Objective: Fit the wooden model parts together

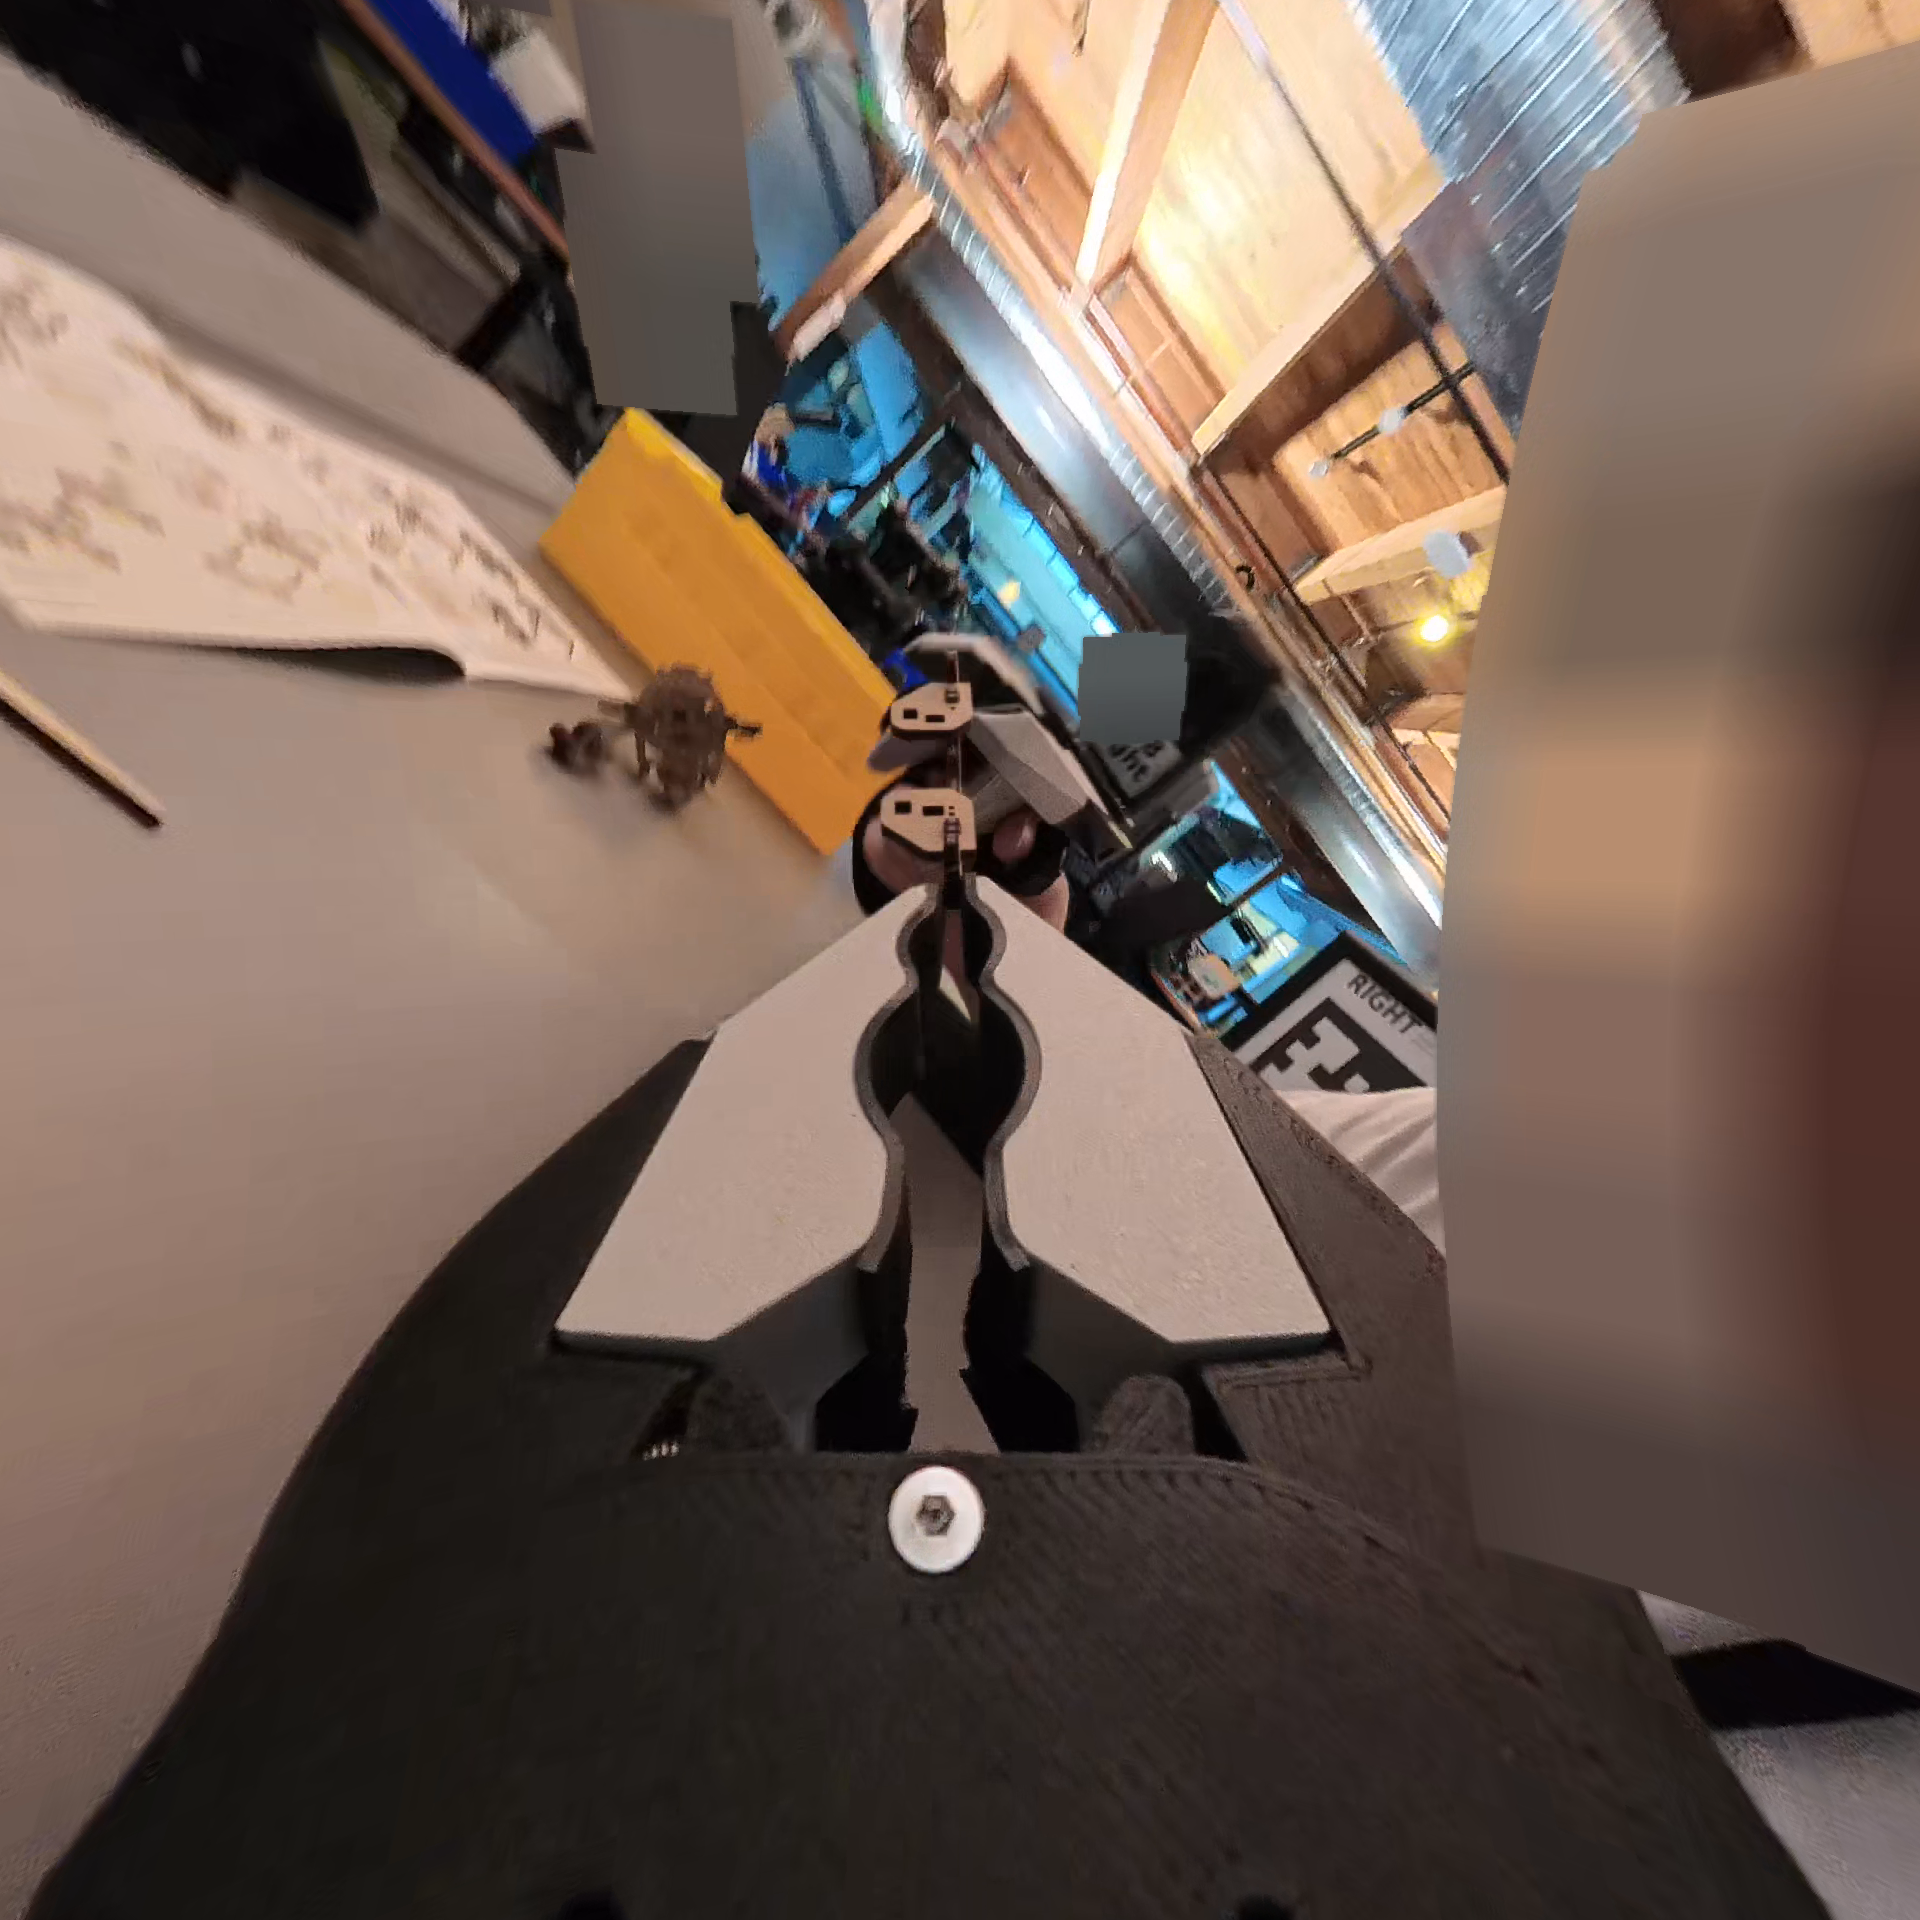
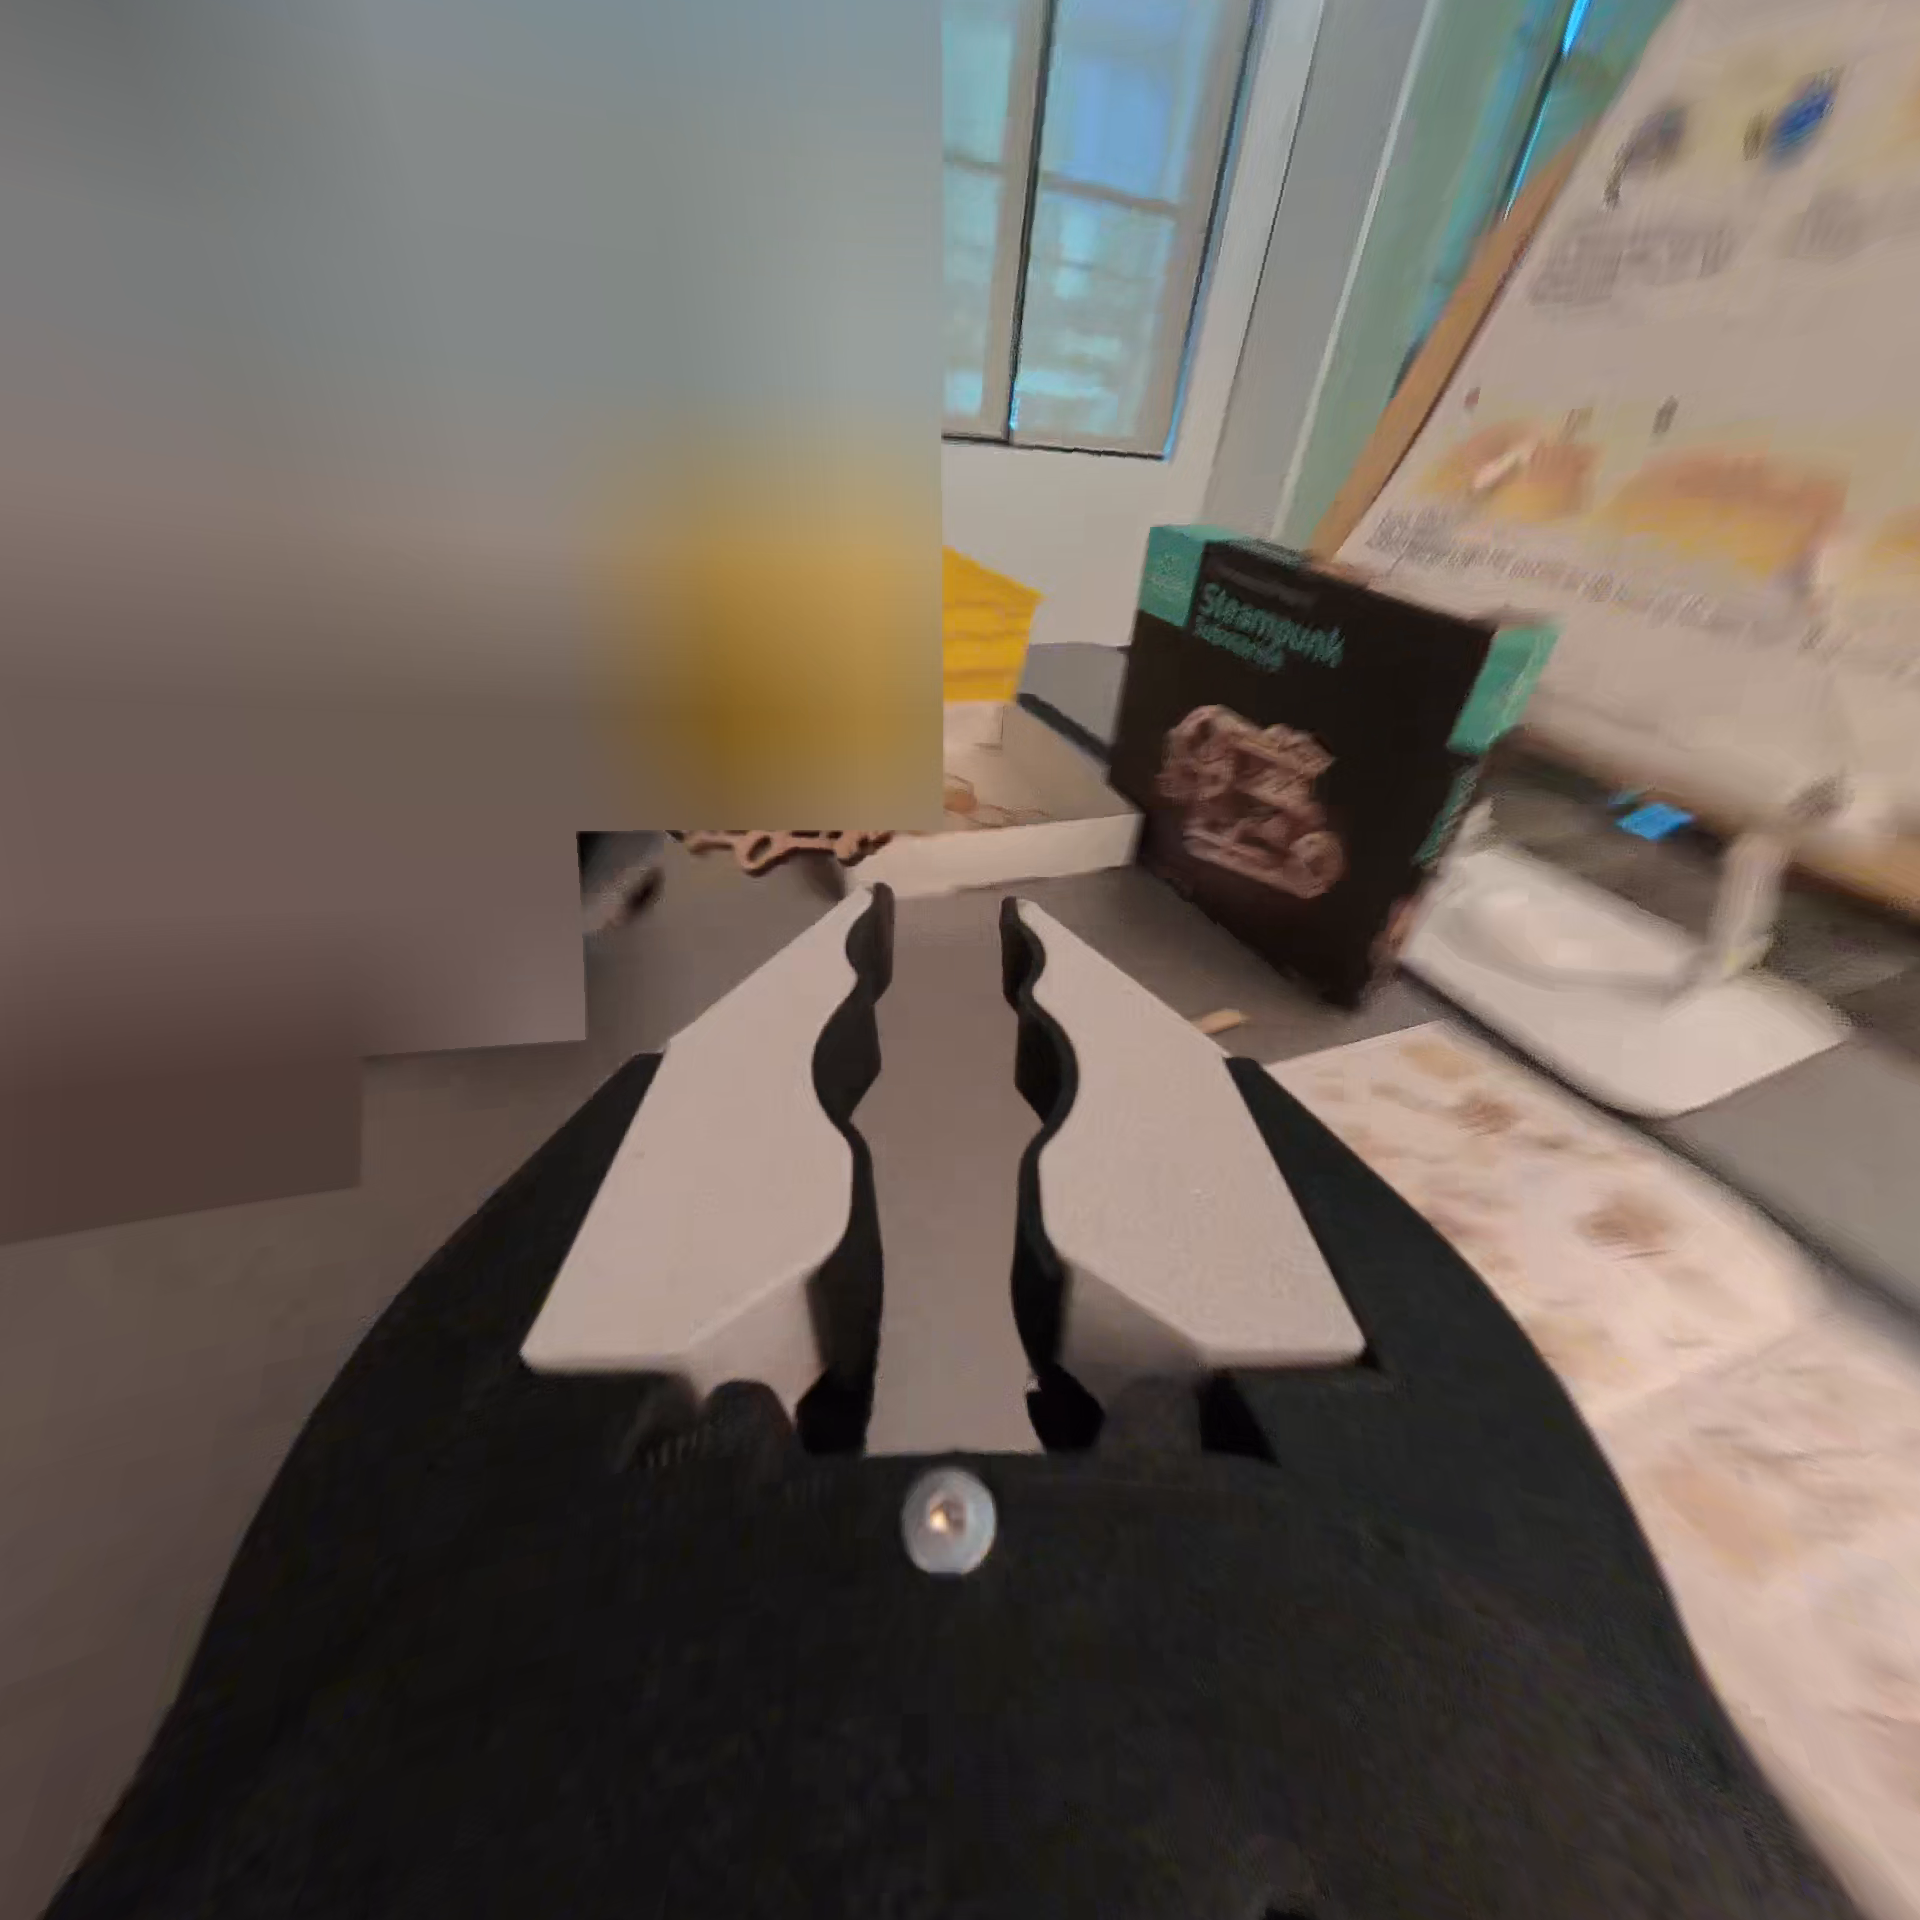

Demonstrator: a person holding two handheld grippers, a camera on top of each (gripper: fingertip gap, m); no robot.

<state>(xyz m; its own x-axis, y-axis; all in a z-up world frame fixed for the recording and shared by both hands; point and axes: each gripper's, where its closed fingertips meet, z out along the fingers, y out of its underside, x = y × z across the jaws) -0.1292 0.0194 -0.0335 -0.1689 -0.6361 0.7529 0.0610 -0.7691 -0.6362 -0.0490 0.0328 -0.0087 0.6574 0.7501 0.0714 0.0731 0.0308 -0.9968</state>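
— Left view? My left tongs pinch a thin wooden part, raised above the grey table.

— Right view? My right tongs gape, empty; only here, the kit box.

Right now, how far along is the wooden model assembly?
Done: a small dark sub-assembly sits on the table. In hand: left gripper is shut on a thin wooden piece carrying two tabs. Right gripper is open and empty. Left: joining that piece on.

Grey table, wooden ceiling beams, paned window.
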